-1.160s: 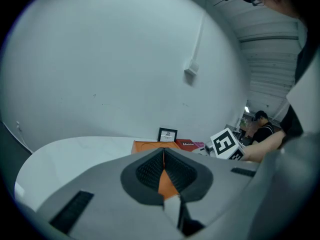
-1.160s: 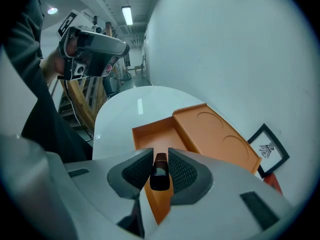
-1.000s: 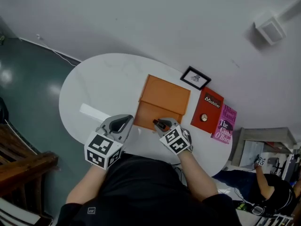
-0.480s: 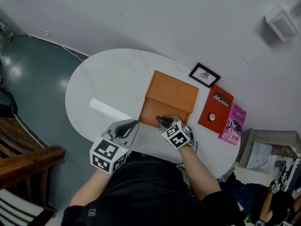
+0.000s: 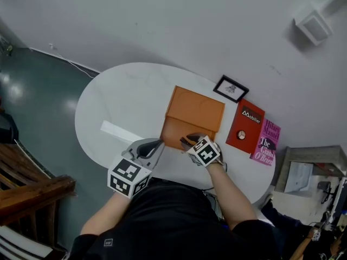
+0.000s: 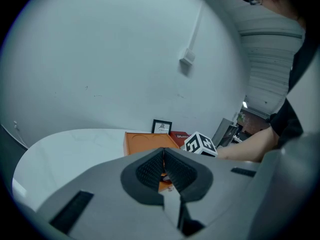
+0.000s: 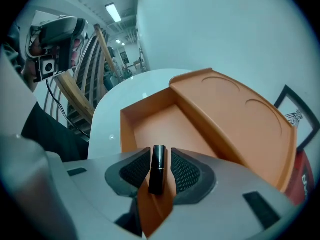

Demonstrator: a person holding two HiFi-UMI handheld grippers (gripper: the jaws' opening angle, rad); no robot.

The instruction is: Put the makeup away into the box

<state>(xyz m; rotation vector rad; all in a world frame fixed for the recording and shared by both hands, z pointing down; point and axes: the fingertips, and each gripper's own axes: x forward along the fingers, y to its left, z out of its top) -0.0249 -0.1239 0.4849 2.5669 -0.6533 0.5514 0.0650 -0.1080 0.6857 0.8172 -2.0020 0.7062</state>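
Your right gripper [image 7: 161, 154] has just been opening its jaws, and they now stand partly apart with the black lipstick [image 7: 157, 171] between them. The tube runs lengthwise along the gap, a sliver of space shows at its 3 o'clock side, and the pads are not squeezing it. The lipstick has a thin gold band around its middle and sits over the near wall of the orange box [image 7: 160, 121], with the open tray floor bare just beyond it at 12 o'clock. The box's lid [image 7: 235, 119], marked with 2 round recesses, lies against the tray's far edge at 1 o'clock. Your left gripper [image 6: 163, 156] has its 2 jaws closed tip to tip with nothing between them. In the head view it [image 5: 154, 147] hovers at 9 o'clock from the right gripper [image 5: 188, 141], just off the tray's near left corner. The box sits near the middle of the white oval table [image 5: 124, 91]. A white strip [image 5: 116, 129] lies on the table at 9 o'clock from the box, a small framed picture [image 5: 231, 89] stands at 1 o'clock, and a red book [image 5: 245, 124] and a pink book [image 5: 265, 142] lie side by side at 3 o'clock.
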